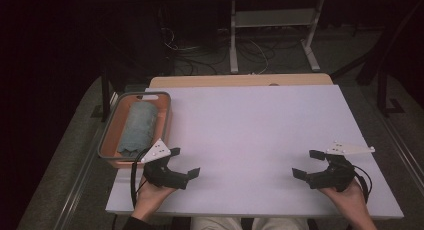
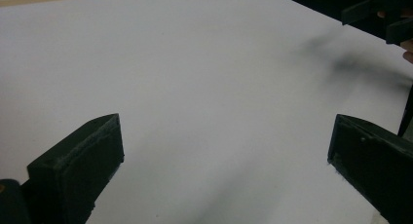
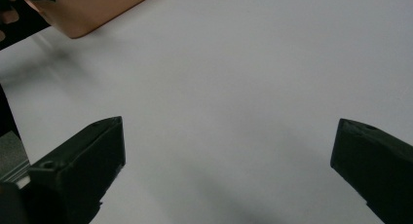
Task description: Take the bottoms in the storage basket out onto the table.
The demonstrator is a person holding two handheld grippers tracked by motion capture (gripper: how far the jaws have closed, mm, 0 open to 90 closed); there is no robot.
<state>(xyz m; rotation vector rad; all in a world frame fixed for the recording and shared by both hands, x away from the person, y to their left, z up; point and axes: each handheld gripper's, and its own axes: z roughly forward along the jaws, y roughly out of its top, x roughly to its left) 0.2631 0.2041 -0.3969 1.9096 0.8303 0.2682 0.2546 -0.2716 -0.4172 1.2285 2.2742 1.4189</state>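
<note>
An orange bin with a grey rim (image 1: 111, 121) stands at the left edge of the white table top (image 1: 250, 130); a rolled grey-blue cloth (image 1: 138, 129) lies inside it. My left gripper (image 1: 184, 162) rests near the front left of the table, just right of the bin's near corner, open with nothing between its jaws (image 2: 226, 151). My right gripper (image 1: 308, 163) sits near the front right, open and empty too (image 3: 229, 151). The two point toward each other across the bare middle. A corner of the orange bin (image 3: 92, 9) shows at the top left of the right gripper view.
A wooden strip (image 1: 240, 80) runs along the table's far edge. Behind it are white metal legs (image 1: 272, 35) and tangled cables (image 1: 200, 55) on a dark floor. The other gripper (image 2: 384, 14) shows far off in the left gripper view.
</note>
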